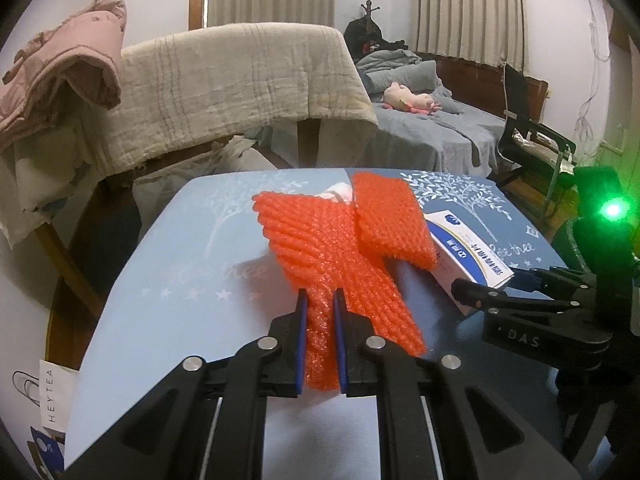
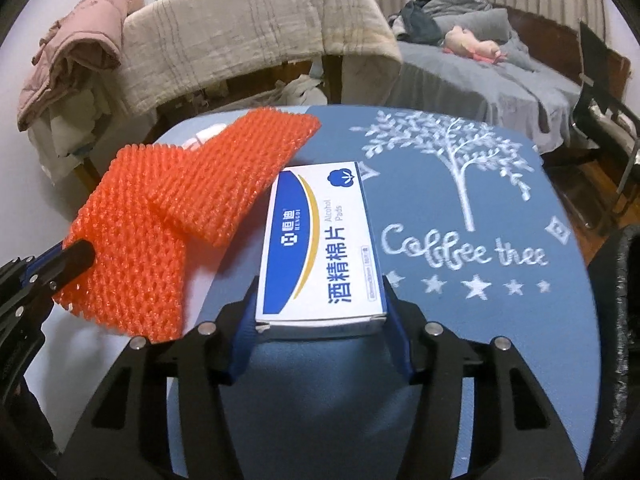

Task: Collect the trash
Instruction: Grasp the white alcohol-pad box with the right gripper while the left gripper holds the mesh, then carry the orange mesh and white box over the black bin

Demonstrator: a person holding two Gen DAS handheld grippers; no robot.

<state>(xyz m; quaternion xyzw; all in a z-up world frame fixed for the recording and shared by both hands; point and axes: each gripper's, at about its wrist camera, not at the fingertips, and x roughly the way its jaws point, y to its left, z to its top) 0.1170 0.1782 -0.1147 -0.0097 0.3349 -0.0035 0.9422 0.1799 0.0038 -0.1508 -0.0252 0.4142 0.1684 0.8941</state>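
two foam nets (image 2: 160, 216), one box (image 2: 320, 248)

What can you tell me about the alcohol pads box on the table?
The alcohol pads box is a flat white carton with a blue and gold curved band, Chinese lettering and a cotton-flower logo. It lies face up on the blue table, intact. The right gripper brackets its near end, blue pads against both sides. The orange foam net overlaps its far left corner.

Left gripper (image 1: 320, 312) pinches orange foam net (image 1: 344, 240) (box (image 1: 468, 264) beside).
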